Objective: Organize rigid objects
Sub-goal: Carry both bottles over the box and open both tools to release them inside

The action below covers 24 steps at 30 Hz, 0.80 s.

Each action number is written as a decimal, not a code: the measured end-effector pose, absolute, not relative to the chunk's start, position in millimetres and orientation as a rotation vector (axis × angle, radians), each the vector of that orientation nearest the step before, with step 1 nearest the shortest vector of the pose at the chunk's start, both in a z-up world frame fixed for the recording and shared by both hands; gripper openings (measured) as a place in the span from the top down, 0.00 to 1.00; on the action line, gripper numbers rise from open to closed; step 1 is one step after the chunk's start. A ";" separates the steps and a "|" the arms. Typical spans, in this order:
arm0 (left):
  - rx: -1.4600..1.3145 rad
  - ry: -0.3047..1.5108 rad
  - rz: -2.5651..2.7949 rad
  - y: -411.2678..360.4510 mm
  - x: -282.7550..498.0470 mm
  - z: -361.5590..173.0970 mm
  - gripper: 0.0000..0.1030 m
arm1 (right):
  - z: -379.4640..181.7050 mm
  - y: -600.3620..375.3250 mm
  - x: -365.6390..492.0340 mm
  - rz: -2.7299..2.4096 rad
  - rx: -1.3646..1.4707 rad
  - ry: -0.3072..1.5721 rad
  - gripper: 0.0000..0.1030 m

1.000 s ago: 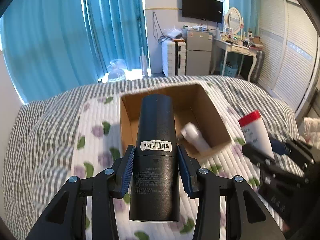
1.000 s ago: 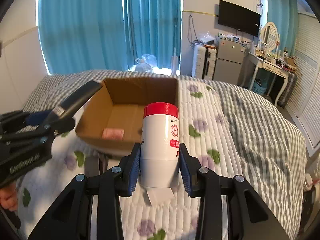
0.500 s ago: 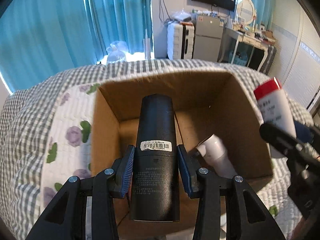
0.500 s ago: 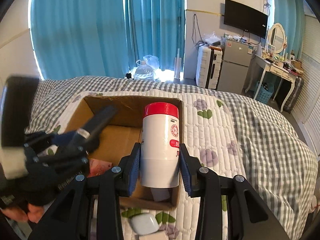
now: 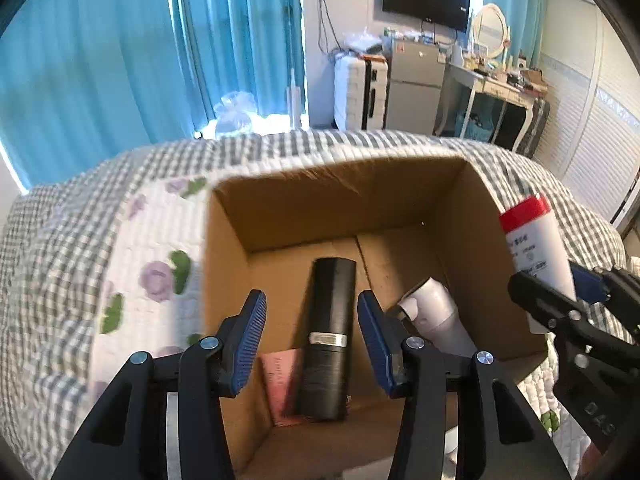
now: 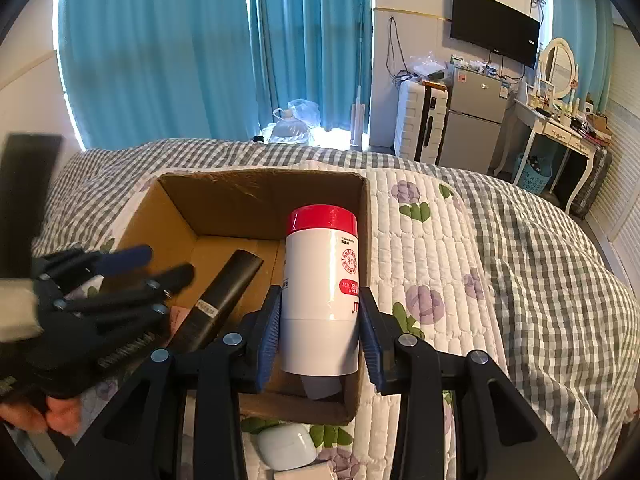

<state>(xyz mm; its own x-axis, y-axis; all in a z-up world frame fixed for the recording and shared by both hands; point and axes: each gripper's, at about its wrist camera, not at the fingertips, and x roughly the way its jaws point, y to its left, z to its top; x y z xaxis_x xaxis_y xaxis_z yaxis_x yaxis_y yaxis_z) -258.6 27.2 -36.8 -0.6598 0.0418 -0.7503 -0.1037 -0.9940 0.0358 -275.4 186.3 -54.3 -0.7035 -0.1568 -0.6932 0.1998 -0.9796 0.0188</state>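
White bottle (image 6: 322,296), red cap: pinched upright between the blue pads of your right hand-held gripper (image 6: 320,330), long axis vertical, cap on the far end. It hangs over the near right corner of the cardboard box (image 6: 256,188), inside the right wall line; from here the drop is straight down, and your right hand is the one on it.

Left hand-held gripper (image 5: 308,340): fingers spread, nothing between them, poised above the box's near left part.

Cardboard box, on the bed (image 6: 520,248), open top. Contents:
- black cylinder (image 5: 328,332), lying flat, long axis running near to far, directly below your open left fingers;
- white-and-grey tube-shaped item (image 5: 434,312), leaning at the right side;
- pink flat packet (image 5: 280,380), partly under the black cylinder, near end.

Outside the box, near edge: small white rounded case (image 6: 286,446) on the quilt.
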 end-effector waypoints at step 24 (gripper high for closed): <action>-1.173 0.075 2.906 -48.7 -212.8 -12.1 0.51 | -86.9 120.8 -292.1 -2.669 1.131 0.100 0.38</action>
